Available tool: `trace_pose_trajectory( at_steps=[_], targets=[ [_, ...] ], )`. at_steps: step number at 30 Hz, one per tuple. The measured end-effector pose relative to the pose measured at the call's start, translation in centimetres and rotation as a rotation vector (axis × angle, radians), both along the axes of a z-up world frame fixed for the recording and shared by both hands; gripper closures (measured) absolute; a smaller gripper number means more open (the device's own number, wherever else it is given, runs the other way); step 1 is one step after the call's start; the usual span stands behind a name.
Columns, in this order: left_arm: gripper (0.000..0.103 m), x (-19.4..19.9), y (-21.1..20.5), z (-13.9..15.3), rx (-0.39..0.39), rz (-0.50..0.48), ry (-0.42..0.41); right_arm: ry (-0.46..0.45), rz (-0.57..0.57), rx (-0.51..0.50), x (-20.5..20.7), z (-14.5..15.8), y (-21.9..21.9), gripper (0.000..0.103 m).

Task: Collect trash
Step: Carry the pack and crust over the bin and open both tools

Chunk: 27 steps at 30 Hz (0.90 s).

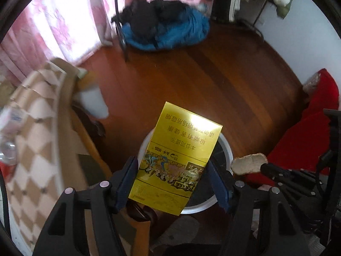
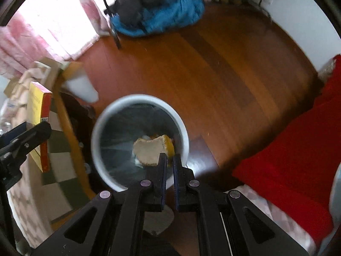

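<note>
My left gripper [image 1: 172, 177] is shut on a flat yellow-gold cigarette box [image 1: 177, 155] and holds it upright above a round white trash bin [image 1: 226, 147]. The same box [image 2: 39, 117] and left gripper show at the left of the right wrist view. My right gripper [image 2: 169, 160] is shut on a bitten slice of bread [image 2: 149, 151] and holds it over the bin's open mouth [image 2: 140, 101]. The bread [image 1: 249, 163] also shows at the right of the left wrist view. The bin is lined with a dark bag and holds some scraps.
A table with a checked brown-and-cream cloth [image 1: 36, 128] stands at the left, with a white cup [image 2: 81, 89] near its edge. A red cushion [image 2: 298, 149] lies at the right. A blue-and-black pile of clothes [image 1: 166, 27] lies on the wooden floor [image 2: 213, 74] far ahead.
</note>
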<state>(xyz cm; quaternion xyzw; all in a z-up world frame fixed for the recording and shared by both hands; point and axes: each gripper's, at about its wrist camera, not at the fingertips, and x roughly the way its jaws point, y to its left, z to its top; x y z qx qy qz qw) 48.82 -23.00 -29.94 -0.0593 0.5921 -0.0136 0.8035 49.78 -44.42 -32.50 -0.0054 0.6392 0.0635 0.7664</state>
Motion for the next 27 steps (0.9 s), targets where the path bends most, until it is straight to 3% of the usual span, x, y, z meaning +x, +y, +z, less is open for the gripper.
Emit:
trace_pose_trajectory(
  at_steps=[8,11,12,13,15,16,27],
  targets=[
    [0.038,2.6,0.1,-4.1,-0.064,0.046,0.086,0.104,-0.037,0.066,1.8,-6.8,-1.1,0.097],
    [0.021,2.2,0.3,-4.3,-0.049,0.061,0.090,0.111,-0.050,0.083,1.9,-7.8,-1.0,0.095],
    [0.008,2.1,0.4,-4.3,-0.029,0.066,0.089,0.112,-0.051,0.083,1.9,-8.0,-0.9,0.087],
    [0.004,2.1,0.4,-4.3,-0.015,0.071,0.086,0.112,-0.053,0.079,2.0,-8.1,-0.6,0.077],
    [0.004,1.6,0.6,-4.3,0.015,0.079,0.090,0.118,-0.064,0.071,2.0,-8.2,-0.5,0.004],
    [0.004,1.4,0.7,-4.3,0.029,0.081,0.090,0.119,-0.062,0.069,2.0,-8.2,-0.2,0.000],
    [0.001,-0.6,1.4,-3.3,0.105,0.077,0.062,0.104,-0.089,-0.038,0.4,-6.5,0.1,0.000]
  ],
)
